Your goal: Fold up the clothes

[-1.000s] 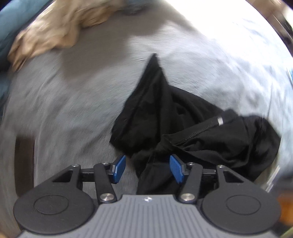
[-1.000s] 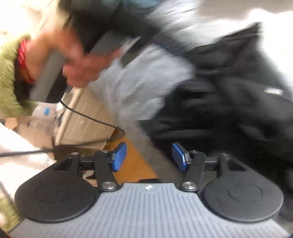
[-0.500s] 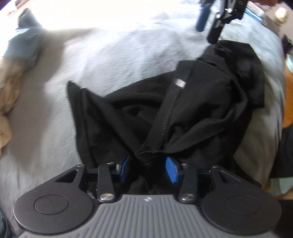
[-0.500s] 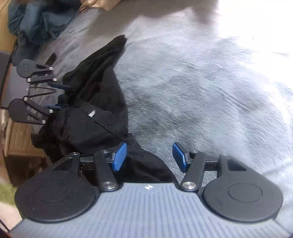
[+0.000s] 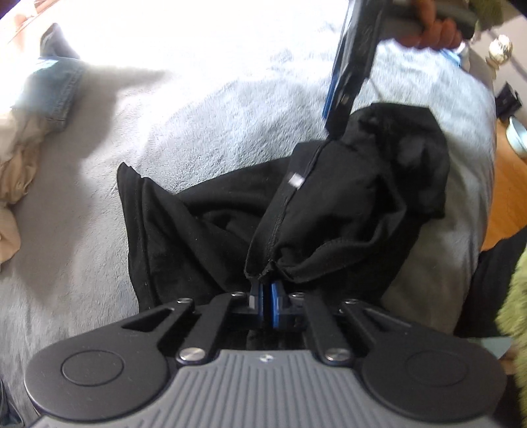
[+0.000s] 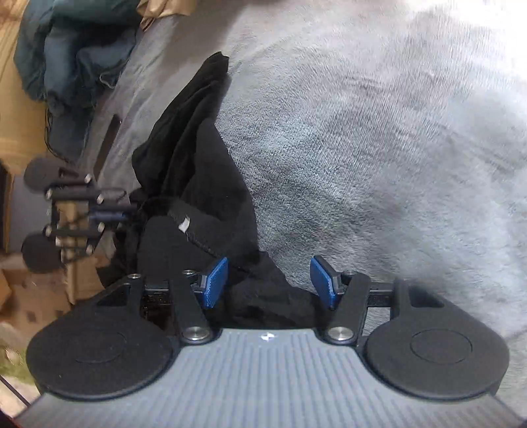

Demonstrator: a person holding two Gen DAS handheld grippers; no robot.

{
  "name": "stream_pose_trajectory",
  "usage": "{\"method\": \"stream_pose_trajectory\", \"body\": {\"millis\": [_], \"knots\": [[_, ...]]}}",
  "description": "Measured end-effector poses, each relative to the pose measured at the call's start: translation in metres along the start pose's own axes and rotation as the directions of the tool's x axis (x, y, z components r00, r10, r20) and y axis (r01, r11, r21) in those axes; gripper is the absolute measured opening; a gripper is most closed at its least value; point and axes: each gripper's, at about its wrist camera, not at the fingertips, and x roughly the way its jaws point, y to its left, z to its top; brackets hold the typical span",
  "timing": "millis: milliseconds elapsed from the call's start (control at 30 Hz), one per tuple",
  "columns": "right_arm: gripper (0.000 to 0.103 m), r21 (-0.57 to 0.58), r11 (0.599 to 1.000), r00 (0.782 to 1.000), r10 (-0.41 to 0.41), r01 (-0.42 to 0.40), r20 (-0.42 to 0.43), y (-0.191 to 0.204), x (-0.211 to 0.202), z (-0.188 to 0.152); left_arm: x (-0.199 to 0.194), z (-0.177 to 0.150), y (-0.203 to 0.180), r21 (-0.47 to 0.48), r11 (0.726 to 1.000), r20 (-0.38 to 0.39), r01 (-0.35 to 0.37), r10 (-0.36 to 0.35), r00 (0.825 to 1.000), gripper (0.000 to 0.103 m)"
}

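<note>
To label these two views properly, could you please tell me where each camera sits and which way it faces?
Left wrist: sits on the left gripper, looking steeply down at the black garment on the grey blanket; its jaws have just closed on a hem. The right gripper and hand show above.
Right wrist: sits on the right gripper, jaws open over the black garment, looking down across the grey blanket; the left gripper shows at left.
Shared: garment, blanket, each other's gripper.

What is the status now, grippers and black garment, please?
Left gripper just closed on black garment hem. Right gripper open over its other end. Nothing in the way.
</note>
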Motion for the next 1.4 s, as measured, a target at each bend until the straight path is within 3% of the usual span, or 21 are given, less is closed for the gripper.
{"method": "stream_pose_trajectory", "body": {"millis": [100,167,233,300,467,567,667,833,1000,1267,1400], "knots": [[0.055,-0.007,1.0,0.998,0.024,-0.024,-0.059,0.0,0.018,0.0,-0.013,-0.002,-0.01,-0.024,1.0,0.007,-0.016,0.016,1.0,0.005],[0.048,-0.051,0.999,0.995,0.004,-0.009,-0.098,0.007,0.026,-0.004,-0.019,0.001,-0.013,-0.036,0.998,0.015,-0.042,0.043,0.999,0.005],[0.015,-0.095,0.995,0.992,-0.023,0.012,-0.12,0.016,0.028,-0.01,-0.025,0.0,-0.013,-0.065,0.996,0.021,-0.065,0.067,0.998,0.005],[0.008,-0.133,0.99,0.992,-0.062,0.047,-0.111,0.025,0.024,-0.018,-0.029,0.002,-0.013,-0.102,0.99,0.022,-0.097,0.099,0.995,0.005],[0.004,-0.102,0.985,0.989,-0.13,0.136,0.071,0.045,-0.013,-0.04,-0.048,0.004,-0.012,-0.204,0.962,0.03,-0.182,0.192,0.981,0.005],[0.004,-0.029,0.986,0.964,-0.156,0.166,0.215,0.057,-0.043,-0.052,-0.065,0.008,-0.011,-0.272,0.935,0.04,-0.228,0.247,0.968,0.005],[0.004,0.049,0.987,0.924,-0.163,0.155,0.346,0.07,-0.07,-0.063,-0.093,0.012,-0.01,-0.333,0.901,0.072,-0.277,0.317,0.946,0.005],[0.004,0.144,0.983,0.824,-0.174,0.113,0.539,0.102,-0.119,-0.081,-0.148,0.021,-0.008,-0.424,0.853,0.173,-0.305,0.407,0.897,0.005],[0.004,0.182,0.977,0.684,-0.21,0.113,0.698,0.148,-0.171,-0.101,-0.21,0.02,-0.003,-0.493,0.825,0.326,-0.277,0.471,0.82,0.005],[0.004,0.19,0.976,0.429,-0.218,0.109,0.876,0.218,-0.244,-0.112,-0.307,0.017,0.008,-0.561,0.806,0.549,-0.189,0.533,0.644,0.005],[0.003,0.168,0.976,0.334,-0.205,0.136,0.92,0.24,-0.269,-0.115,-0.344,0.016,0.014,-0.584,0.803,0.626,-0.12,0.54,0.563,0.005]]}}
